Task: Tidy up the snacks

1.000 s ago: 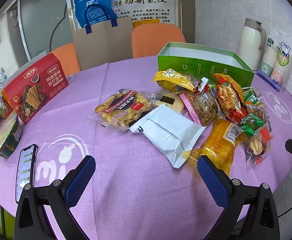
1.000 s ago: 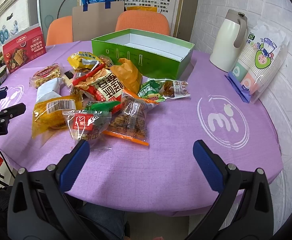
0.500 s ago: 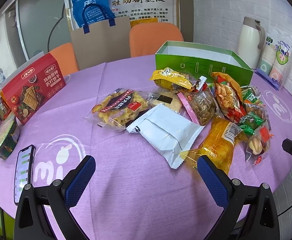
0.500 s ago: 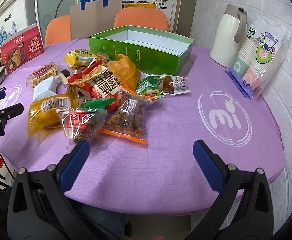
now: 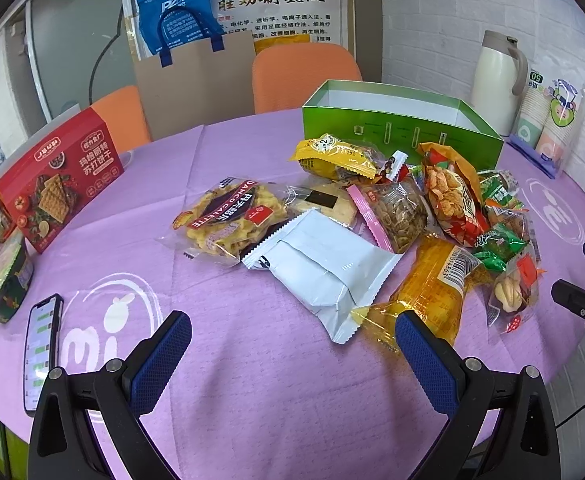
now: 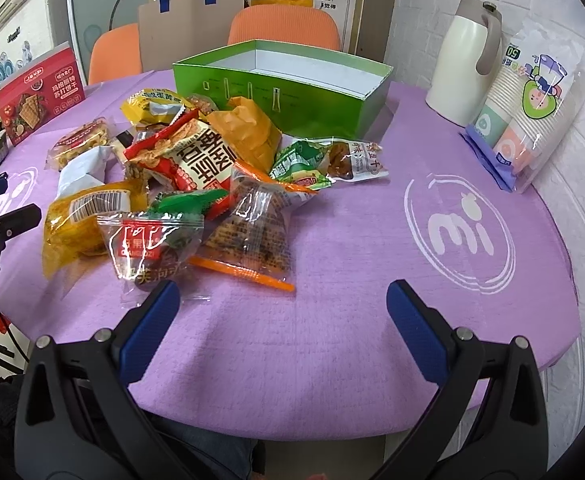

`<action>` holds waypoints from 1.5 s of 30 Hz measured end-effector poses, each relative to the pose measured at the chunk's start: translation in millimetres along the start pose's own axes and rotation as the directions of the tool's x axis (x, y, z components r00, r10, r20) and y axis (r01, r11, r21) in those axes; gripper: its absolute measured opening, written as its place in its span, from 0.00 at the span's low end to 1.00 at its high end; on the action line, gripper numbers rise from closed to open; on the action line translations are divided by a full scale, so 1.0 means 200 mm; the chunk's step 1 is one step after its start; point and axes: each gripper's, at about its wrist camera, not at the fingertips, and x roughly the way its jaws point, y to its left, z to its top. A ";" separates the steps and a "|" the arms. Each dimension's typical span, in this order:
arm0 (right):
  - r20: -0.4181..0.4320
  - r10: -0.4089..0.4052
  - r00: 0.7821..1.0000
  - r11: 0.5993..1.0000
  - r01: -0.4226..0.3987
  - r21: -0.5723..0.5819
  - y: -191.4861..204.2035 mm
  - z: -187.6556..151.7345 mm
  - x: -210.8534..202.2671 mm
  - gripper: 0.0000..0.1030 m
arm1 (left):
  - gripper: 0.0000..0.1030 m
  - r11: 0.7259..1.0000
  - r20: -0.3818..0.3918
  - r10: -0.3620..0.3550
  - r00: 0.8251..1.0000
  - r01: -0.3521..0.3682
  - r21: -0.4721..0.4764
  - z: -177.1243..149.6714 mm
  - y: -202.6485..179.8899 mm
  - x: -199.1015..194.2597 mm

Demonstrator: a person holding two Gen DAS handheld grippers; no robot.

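Snack pile (image 5: 404,220) loose on purple counter (image 5: 252,380), just in front of open green box (image 5: 400,128), nothing in box visible. Left claw (image 5: 292,344) spread wide, empty, hovering over bare cloth near white foil pack (image 5: 324,268). Right claw (image 6: 282,312) also wide, empty, just short of clear candy bag (image 6: 152,240) and orange-edged clear packet (image 6: 252,236). White pack flat, light, crinkly, likely slippery; best pinched at serrated end seal, not across puffed middle. Yellow barcode bag (image 5: 432,292) soft, translucent, probably squashable; grip at crimped end. Cracker-style bag (image 5: 228,216) and red chip bag (image 6: 196,156) likely fragile inside, so light squeeze on the seam only. Small green packets (image 6: 300,160) thin, overlapping neighbours, may drag others along when lifted. Red biscuit carton (image 5: 56,188) stiff, standing well apart at left. Phone (image 5: 42,348) lying near left claw, worth avoiding. Thermos (image 6: 468,60) and cup sleeve (image 6: 532,112) off to right, clear of pile
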 end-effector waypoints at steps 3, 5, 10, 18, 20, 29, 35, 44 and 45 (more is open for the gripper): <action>-0.003 0.001 1.000 1.000 -0.001 0.003 0.00 0.01 0.01 1.00 | 1.00 1.000 0.004 -0.006 1.000 0.006 0.006 0.01 -0.01 0.00; -0.006 0.001 1.000 1.000 -0.001 0.002 0.00 0.01 0.02 1.00 | 1.00 1.000 0.005 -0.015 1.000 0.015 0.005 0.01 0.00 0.00; -0.012 0.003 1.000 1.000 -0.003 -0.005 0.01 0.01 0.03 1.00 | 1.00 1.000 -0.001 -0.029 1.000 0.029 0.010 0.01 0.00 0.01; 0.006 0.010 1.000 1.000 -0.010 -0.004 0.01 0.02 0.03 1.00 | 1.00 0.999 -0.001 -0.043 0.999 0.043 0.018 0.01 -0.01 0.01; 0.045 0.027 0.999 1.000 -0.027 0.000 0.01 0.01 0.00 1.00 | 1.00 0.999 -0.003 -0.050 0.999 0.050 0.017 0.01 -0.01 0.01; 0.036 0.153 0.988 0.985 -0.150 -0.083 0.14 0.00 0.01 1.00 | 1.00 0.964 0.040 -0.247 0.968 0.242 0.108 0.09 -0.06 -0.08; 0.039 0.246 0.968 0.968 -0.243 -0.070 0.23 0.01 0.04 0.97 | 0.75 0.911 -0.030 -0.346 0.938 0.344 0.229 0.13 -0.22 -0.01; -0.006 0.264 0.965 0.965 -0.264 -0.007 0.22 0.03 0.17 0.61 | 0.61 0.890 -0.140 -0.391 0.910 0.413 0.195 0.12 -0.23 0.17; -0.010 0.260 0.966 0.966 -0.260 -0.006 0.22 0.03 0.19 0.56 | 0.61 0.888 -0.144 -0.391 0.909 0.414 0.200 0.12 -0.24 0.18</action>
